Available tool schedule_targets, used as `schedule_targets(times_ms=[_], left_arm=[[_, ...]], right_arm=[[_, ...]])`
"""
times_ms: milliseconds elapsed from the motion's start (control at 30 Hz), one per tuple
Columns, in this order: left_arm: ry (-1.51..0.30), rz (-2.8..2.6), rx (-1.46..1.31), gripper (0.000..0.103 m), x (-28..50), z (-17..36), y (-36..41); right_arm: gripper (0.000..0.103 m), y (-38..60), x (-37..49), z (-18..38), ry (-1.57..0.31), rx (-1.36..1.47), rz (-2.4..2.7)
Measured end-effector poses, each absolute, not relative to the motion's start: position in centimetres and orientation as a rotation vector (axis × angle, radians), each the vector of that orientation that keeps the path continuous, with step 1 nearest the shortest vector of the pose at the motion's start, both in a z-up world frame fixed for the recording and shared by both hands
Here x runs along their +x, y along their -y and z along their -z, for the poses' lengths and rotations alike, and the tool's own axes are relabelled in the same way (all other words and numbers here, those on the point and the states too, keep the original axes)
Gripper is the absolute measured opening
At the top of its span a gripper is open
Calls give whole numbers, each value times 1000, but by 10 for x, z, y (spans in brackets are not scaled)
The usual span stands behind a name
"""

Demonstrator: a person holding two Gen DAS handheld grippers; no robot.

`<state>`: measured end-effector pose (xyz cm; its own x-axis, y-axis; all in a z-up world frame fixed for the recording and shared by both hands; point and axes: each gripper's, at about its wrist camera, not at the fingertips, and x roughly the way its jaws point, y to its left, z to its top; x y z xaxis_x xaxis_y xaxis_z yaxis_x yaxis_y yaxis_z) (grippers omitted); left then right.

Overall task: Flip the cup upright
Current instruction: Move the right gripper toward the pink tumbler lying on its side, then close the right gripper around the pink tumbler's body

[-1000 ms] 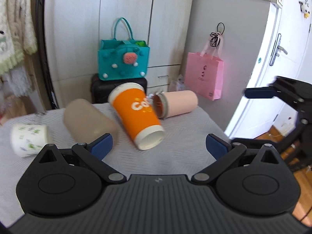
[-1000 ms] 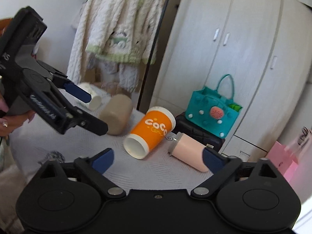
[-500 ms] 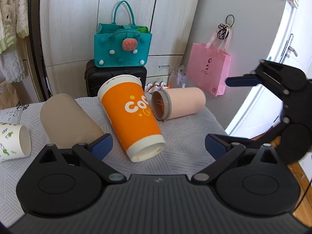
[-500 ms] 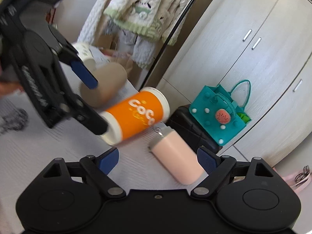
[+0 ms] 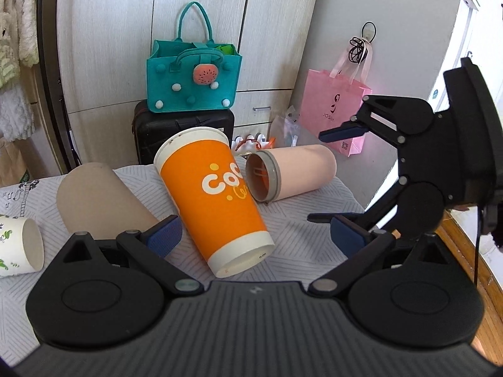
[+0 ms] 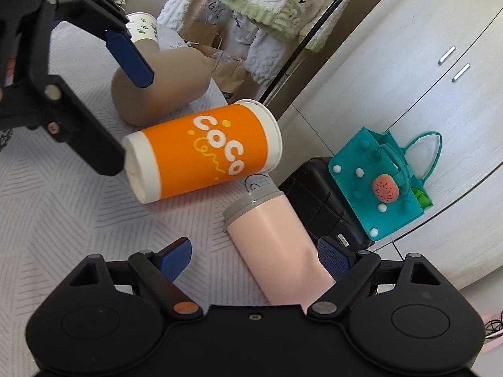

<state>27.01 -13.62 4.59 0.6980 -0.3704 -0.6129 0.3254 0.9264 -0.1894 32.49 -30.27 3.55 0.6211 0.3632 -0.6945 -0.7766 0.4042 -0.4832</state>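
Two close wrist views, sharing orange cup [image 5: 217,201]

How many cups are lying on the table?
4, all on their sides. The white cup is at the left edge, the tan cup beside it, the orange cup in the middle, and the pink cup at the right. None seems hidden.

Four cups on bench [image 5: 301,245]: coco cup [image 5: 213,201] centre, tumbler [image 5: 298,171] right, beige cup [image 5: 97,204] left, paper cup [image 5: 15,245] far left.
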Motion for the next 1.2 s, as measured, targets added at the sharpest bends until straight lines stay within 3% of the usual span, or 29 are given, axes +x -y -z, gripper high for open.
schedule_targets(times_ms=[267, 567, 800, 1200], left_arm=[[-698, 389, -76, 100, 284, -42, 136], [-689, 422, -92, 100, 285, -42, 138], [-697, 403, -83, 100, 276, -38, 136], [-707, 402, -107, 100, 265, -39, 130]], right_arm=[[79, 303, 362, -28, -594, -877, -746], [81, 299, 382, -10, -622, -925, -778], [72, 304, 383, -14, -639, -813, -767], [71, 301, 368, -26, -813, -563, -649]])
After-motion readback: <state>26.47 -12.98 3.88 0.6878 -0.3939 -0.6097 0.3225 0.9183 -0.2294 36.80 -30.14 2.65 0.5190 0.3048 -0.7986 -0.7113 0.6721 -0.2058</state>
